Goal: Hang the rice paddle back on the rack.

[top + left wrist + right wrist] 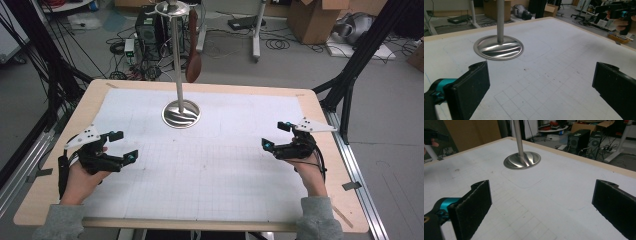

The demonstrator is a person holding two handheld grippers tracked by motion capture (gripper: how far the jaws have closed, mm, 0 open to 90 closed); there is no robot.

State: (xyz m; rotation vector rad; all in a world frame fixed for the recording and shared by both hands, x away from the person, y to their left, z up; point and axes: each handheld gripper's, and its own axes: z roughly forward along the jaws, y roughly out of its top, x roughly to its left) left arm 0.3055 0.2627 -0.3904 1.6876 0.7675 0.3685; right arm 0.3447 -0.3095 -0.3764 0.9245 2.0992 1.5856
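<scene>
While both claws gape empty, shiny steel stand (181,114), brown spoon (193,64) hanging.

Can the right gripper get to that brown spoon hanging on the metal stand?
Probably yes. The right gripper is open and holds nothing, and only bare white mat lies between it and the metal stand. The brown spoon hangs high on the stand's far side, so the hand would likely have to lift up and reach over.

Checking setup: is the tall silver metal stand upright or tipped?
Upright: the silver metal stand rises straight from its round base, flat on the white mat.
</scene>
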